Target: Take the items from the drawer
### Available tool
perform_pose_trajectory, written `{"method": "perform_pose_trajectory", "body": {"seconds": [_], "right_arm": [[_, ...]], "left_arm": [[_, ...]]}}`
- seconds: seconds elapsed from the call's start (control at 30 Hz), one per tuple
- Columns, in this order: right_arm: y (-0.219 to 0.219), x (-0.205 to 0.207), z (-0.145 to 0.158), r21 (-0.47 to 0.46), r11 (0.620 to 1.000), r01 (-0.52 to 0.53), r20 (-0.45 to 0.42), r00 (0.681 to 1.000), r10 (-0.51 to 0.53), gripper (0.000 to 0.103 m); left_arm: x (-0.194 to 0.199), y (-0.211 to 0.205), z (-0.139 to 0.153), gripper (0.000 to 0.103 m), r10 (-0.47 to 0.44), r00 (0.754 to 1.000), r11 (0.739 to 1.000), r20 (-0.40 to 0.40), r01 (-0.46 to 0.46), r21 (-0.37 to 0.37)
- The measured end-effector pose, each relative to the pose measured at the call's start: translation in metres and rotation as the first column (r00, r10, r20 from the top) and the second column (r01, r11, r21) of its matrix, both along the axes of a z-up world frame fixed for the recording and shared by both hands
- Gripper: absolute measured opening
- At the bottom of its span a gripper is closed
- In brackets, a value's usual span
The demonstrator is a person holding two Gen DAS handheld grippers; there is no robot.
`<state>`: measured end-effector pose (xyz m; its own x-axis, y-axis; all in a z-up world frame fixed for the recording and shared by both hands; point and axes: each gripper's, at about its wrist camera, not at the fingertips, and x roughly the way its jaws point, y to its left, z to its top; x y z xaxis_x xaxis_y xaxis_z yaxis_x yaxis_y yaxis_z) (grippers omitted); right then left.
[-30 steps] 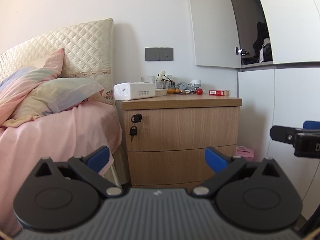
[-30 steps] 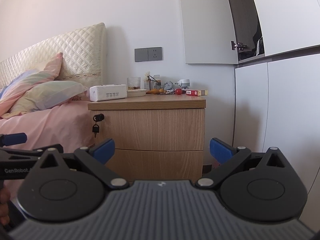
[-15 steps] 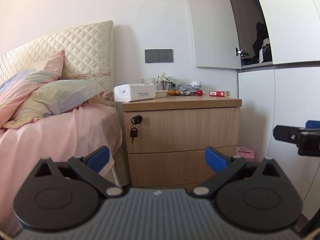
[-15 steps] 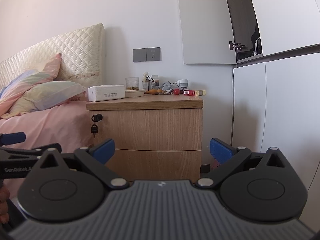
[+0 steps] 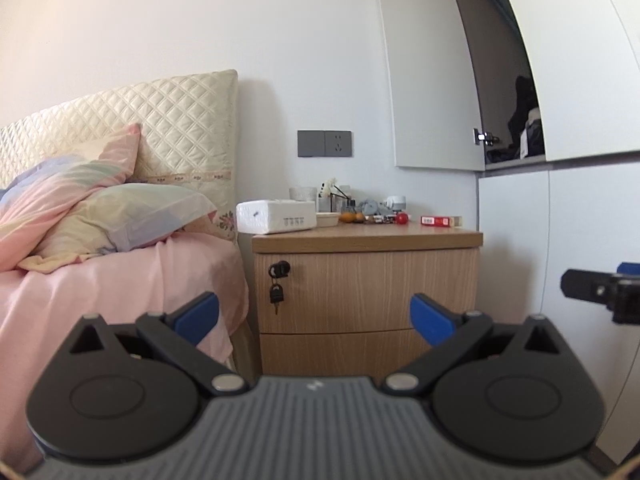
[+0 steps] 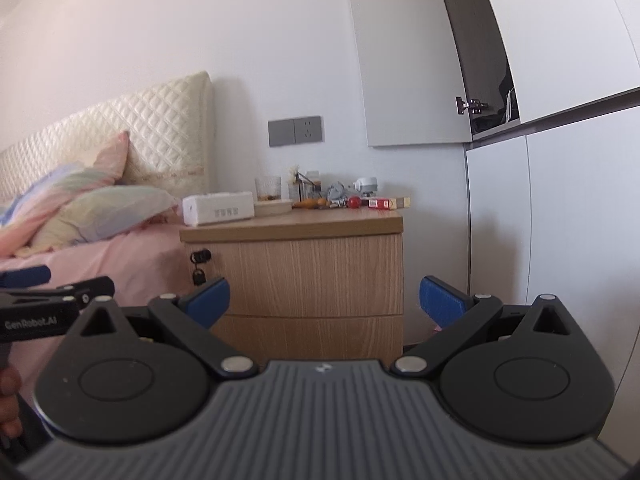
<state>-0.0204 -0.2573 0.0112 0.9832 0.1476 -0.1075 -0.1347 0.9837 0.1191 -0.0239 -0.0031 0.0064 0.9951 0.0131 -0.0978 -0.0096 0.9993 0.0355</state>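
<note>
A bedroom with a pale wall (image 5: 180,40): a bed in pink sheets (image 5: 100,288) on the left, a wooden nightstand (image 5: 368,280) beside it, and white wardrobe doors (image 5: 580,240) on the right. The nightstand's upper drawer (image 5: 372,288) and lower drawer (image 5: 340,352) are both closed, so whatever they contain is hidden. A key hangs from the lock (image 5: 279,270) at the upper drawer's left corner.

On the nightstand top sit a white tissue pack (image 5: 276,216), a shallow dish (image 6: 273,208), a drinking glass (image 6: 268,189), a red ball (image 5: 402,219) and a red-and-white box (image 5: 440,221); the small grey and orange bits clustered between them are too small to identify. An upper cabinet door (image 5: 432,80) stands ajar, and the dark things on the shelf behind it cannot be made out.

The left gripper (image 5: 314,318) is spread wide with nothing between its blue fingertips (image 5: 198,316), facing the nightstand from well apart. The right gripper (image 6: 324,302) is likewise spread and empty, also well short of the drawers.

The left wrist view catches only a black tip of the right gripper at its right edge. The right wrist view shows the left gripper side-on at its left edge, with the lettering "GenRobot.AI", and part of a hand (image 6: 9,404) cut off by the frame. The lower drawer is largely covered by the gripper bodies in both views.
</note>
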Motion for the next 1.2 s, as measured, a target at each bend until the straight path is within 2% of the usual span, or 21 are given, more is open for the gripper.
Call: {"method": "perform_pose_trajectory", "body": {"seconds": [0.17,0.37,0.53,0.63,0.7,0.83,0.9,0.93,1.07,1.2], "right_arm": [[-0.02,0.004,0.012,0.069,0.997,-0.031,-0.017,0.999,0.032,0.103],[-0.041,0.014,0.034,0.094,0.994,-0.051,0.045,0.998,0.047,0.103],[-0.047,0.04,0.059,0.076,0.994,-0.077,0.092,0.993,0.069,0.103],[-0.048,0.062,0.076,0.07,0.991,-0.117,0.094,0.989,0.11,0.103],[-0.05,0.08,0.085,0.077,0.986,-0.148,0.114,0.984,0.139,0.103],[-0.051,0.127,0.094,0.097,0.972,-0.214,0.178,0.965,0.195,0.103],[-0.051,0.149,0.088,0.099,0.975,-0.201,0.194,0.964,0.179,0.103],[-0.053,0.161,0.084,0.104,0.977,-0.185,0.192,0.968,0.163,0.103],[-0.067,0.207,0.064,0.094,0.968,-0.234,0.181,0.96,0.215,0.103],[-0.085,0.243,0.044,0.128,0.969,-0.212,0.139,0.971,0.194,0.103]], "left_arm": [[-0.002,0.002,0.01,0.102,-0.051,0.999,0.998,0.012,0.052,-0.019],[-0.007,-0.001,0.026,0.102,-0.09,0.995,0.996,0.044,0.089,0.017],[-0.004,-0.004,0.041,0.103,-0.107,0.992,0.994,0.065,0.104,0.037],[0.007,-0.006,0.056,0.102,-0.099,0.994,0.995,0.049,0.098,0.033],[0.017,-0.006,0.067,0.103,-0.097,0.993,0.995,0.073,0.096,0.02],[0.059,0.001,0.082,0.103,-0.1,0.993,0.995,0.061,0.101,-0.024],[0.086,0.009,0.08,0.103,-0.086,0.994,0.994,0.063,0.091,-0.065],[0.1,0.012,0.078,0.102,-0.072,0.996,0.995,0.06,0.075,-0.066],[0.146,0.025,0.068,0.102,0.011,0.999,1.0,0.043,-0.011,-0.007],[0.184,0.039,0.058,0.101,-0.025,1.0,1.0,-0.012,0.025,-0.004]]}}
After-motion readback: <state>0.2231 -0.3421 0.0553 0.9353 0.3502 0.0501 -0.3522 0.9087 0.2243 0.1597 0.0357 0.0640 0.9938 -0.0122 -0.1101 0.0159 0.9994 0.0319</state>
